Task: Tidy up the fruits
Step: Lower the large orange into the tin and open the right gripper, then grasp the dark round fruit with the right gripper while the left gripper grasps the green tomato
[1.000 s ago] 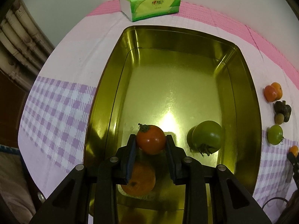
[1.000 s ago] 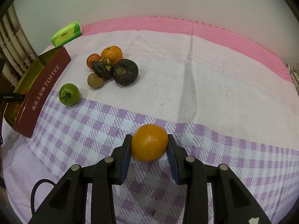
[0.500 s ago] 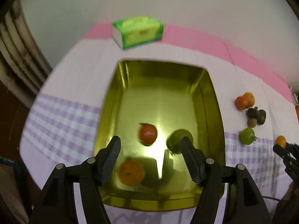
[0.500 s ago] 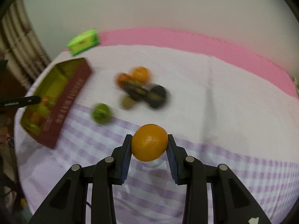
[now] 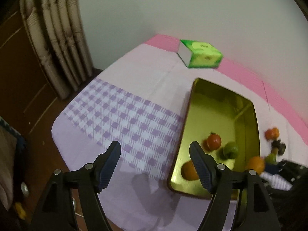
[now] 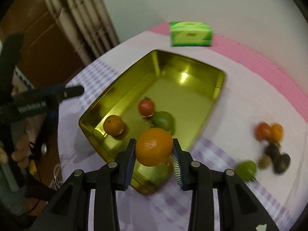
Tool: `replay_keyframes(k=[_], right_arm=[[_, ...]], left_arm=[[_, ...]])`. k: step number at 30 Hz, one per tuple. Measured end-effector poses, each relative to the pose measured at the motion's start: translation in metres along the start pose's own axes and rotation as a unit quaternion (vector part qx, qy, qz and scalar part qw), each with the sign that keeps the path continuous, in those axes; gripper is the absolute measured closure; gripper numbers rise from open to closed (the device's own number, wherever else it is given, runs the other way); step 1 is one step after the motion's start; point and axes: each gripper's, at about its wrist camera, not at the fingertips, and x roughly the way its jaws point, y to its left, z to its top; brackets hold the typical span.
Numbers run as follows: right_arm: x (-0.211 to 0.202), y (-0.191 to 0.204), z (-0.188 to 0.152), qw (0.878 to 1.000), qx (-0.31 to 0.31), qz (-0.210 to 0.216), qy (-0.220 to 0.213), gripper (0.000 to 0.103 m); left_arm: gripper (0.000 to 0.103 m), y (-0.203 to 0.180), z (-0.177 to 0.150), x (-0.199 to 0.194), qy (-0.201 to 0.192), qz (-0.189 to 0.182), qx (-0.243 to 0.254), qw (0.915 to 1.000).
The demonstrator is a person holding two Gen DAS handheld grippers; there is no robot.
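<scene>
The right gripper (image 6: 154, 150) was clamped on an orange (image 6: 154, 146), held above the near corner of the gold tin (image 6: 215, 94). Inside the tin lay a red tomato (image 6: 146, 107), a green tomato (image 6: 163, 120) touching it, and a second orange (image 6: 113, 125) near the left wall. The left gripper (image 5: 155, 165) hung spread wide and empty over the checked cloth (image 5: 123, 119), just left of the tin (image 5: 194, 100). To the right of the tin, on the cloth, a blurred cluster of fruit (image 6: 269, 132) sat well apart from it. A green tissue pack (image 6: 190, 33) lay beyond the tin, by the wall.
</scene>
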Motion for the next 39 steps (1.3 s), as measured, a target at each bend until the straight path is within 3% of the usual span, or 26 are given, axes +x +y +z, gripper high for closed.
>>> replay_keyframes(k=[12,20,23,27,31,35,39], right_arm=[[0.051,0.012,0.012,0.998,-0.009,-0.024,0.052,0.069],[0.052,0.009,0.012,0.998,-0.008,-0.032,0.045,0.067],[0.048,0.007,0.012,0.999,-0.005,-0.024,0.04,0.062],[0.023,0.002,0.011,1.0,0.005,-0.018,0.002,0.059],[-0.021,-0.021,-0.004,0.997,0.036,-0.009,-0.06,0.058],[-0.053,-0.071,-0.036,0.991,0.081,-0.069,-0.083,0.058],[-0.069,-0.133,-0.068,0.98,0.13,-0.129,-0.072,0.058]], left_arm=[[0.029,-0.002,-0.001,0.007,0.011,0.01,0.001,0.9999],[0.029,-0.003,-0.002,0.01,0.018,0.011,0.001,0.9998],[0.029,-0.003,-0.003,0.013,0.025,0.009,0.003,0.9997],[0.029,-0.003,-0.004,0.014,0.025,0.008,0.003,0.9996],[0.029,-0.003,-0.004,0.015,0.027,0.009,0.004,0.9996],[0.029,-0.005,-0.004,0.017,0.03,0.011,0.005,0.9995],[0.029,-0.006,-0.005,0.016,0.029,-0.005,0.001,0.9996]])
